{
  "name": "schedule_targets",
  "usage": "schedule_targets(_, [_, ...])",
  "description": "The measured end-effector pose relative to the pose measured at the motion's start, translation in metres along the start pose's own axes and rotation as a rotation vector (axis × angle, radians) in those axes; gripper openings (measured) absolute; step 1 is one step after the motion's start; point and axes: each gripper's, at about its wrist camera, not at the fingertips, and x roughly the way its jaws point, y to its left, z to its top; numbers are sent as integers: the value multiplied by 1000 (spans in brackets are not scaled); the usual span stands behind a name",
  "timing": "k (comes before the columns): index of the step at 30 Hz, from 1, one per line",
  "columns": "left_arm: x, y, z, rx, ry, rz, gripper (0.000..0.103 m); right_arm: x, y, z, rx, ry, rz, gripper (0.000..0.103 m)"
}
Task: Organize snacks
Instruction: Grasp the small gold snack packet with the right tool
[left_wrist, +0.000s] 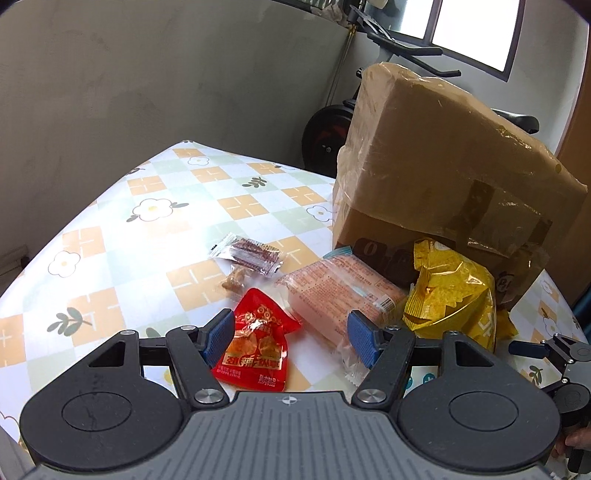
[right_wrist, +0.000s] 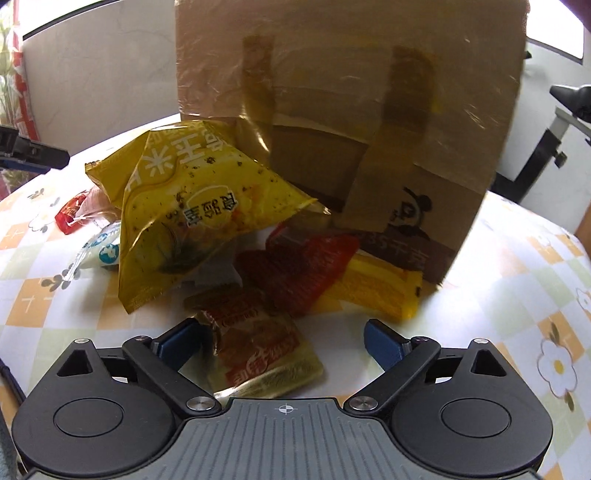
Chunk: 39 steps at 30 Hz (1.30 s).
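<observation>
Left wrist view: the left gripper hangs wide open over a red snack packet on the tablecloth, its long axis running straight away between the blue pads, Chinese lettering too small to read. Right wrist view: the right gripper, also open, straddles a red-and-yellow sachet before a tipped cardboard box printed "35千克".

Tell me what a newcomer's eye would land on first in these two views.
The tall taped cardboard box at the table's far right dominates, with a crumpled yellow snack bag leaning against its base. Nearer, a bright red packet lies between the open fingers of the left gripper on the flowered tablecloth.
</observation>
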Motion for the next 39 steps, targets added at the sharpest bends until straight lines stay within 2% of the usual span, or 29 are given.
schedule_targets(2, [1,0,-3,-10,4,-2,69,1,0,-2,11,-11,4,92])
schedule_targets(4, [3,1,-6,-17,10,-8,69,-3,1,-4,1,-26,27,81])
schedule_targets(6, [3,1,-10,-24,18,-8,69,-8,5,-6,-15,-28,43,65])
schedule_targets(8, [3,1,-12,-33,22,-14,69,-14,7,-8,-32,-23,59,55])
schedule_targets(13, [-2,4,-12,-50,12,-20,69,-30,2,-17,-5,-1,52,51])
schedule_targets(20, [-4,5,-15,-54,13,-20,69,-53,-22,-35,200,-10,-113,53])
schedule_targets(23, [-1,3,-18,-48,26,-13,69,-50,-21,-31,168,2,-119,58])
schedule_targets(25, [0,2,-18,-44,25,-15,69,-46,-19,-27,122,9,-116,59])
schedule_targets(27, [0,2,-17,-39,24,-11,69,-44,-23,-24,129,7,-101,59])
schedule_targets(28, [1,2,-16,-39,24,-8,69,-42,-25,-23,136,-3,-100,57])
schedule_targets(29, [1,3,-16,-42,24,-8,69,-42,-27,-22,147,-13,-105,49])
schedule_targets(32, [6,6,-13,-47,32,1,69,-40,-34,-21,193,-33,-94,43])
schedule_targets(35, [11,6,-12,-38,42,8,69,-35,-40,-21,227,-53,-87,39])
schedule_targets(39, [17,4,-11,0,53,20,69,-31,-46,-18,277,-79,-100,38])
